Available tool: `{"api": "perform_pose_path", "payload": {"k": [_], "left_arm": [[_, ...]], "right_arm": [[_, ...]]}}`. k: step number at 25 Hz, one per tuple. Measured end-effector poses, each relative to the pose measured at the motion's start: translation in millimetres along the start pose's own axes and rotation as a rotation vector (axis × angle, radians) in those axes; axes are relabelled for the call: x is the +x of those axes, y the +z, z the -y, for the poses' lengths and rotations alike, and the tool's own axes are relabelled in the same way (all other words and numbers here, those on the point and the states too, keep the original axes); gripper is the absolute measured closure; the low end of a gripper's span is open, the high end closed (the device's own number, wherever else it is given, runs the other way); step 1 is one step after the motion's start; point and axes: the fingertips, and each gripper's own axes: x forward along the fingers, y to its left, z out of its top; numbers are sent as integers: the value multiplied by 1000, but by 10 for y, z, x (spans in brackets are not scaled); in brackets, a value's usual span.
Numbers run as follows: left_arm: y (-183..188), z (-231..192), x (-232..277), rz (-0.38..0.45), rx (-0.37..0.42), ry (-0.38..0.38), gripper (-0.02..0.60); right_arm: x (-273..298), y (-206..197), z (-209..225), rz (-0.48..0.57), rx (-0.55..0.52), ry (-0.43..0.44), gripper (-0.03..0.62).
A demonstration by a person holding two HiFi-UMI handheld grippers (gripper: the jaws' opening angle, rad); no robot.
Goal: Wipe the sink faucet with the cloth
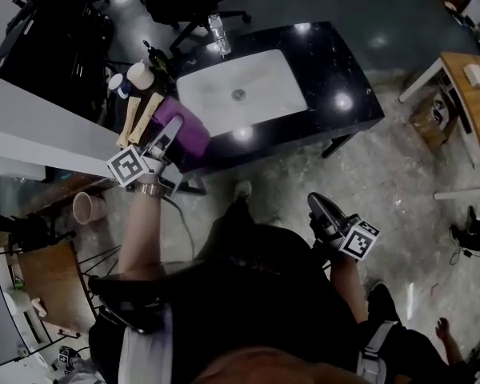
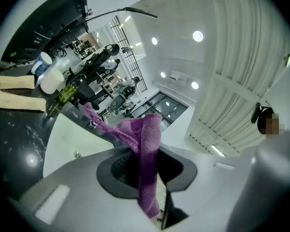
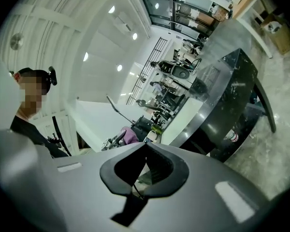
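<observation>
The left gripper (image 1: 166,139) pinches a soft purple cloth (image 1: 184,126) between its jaws, over the near corner of the shiny black surface (image 1: 328,62). The right gripper (image 1: 326,217) is closed with nothing in it, down by the person's side. What looks like the shiny faucet (image 1: 218,34) stands at the far edge of the white sink (image 1: 264,78), well apart from the cloth. Most of the cloth flops loose, so hard rubbing could pull it out. Its loose end could also bump the 2 white bottles (image 1: 141,75) nearby and tip them.
</observation>
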Motion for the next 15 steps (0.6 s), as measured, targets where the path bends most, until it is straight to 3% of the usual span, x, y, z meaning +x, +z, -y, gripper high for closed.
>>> {"api": "perform_pose_path", "payload": {"k": [4,6,9,15], "left_arm": [[564,-242,352,37,-32,39,494],[850,-355,610,41,-61,24,494],[1173,-534,1093,17,-44,-11,494],[1512,-1206,2029,10,-173,40,494]], "right_arm": [[102,53,90,56,18,-48,583],[182,117,100,109,26,-79,583],[269,228,120,170,14,-131,583],[366,421,344,244,49,-236,583]]}}
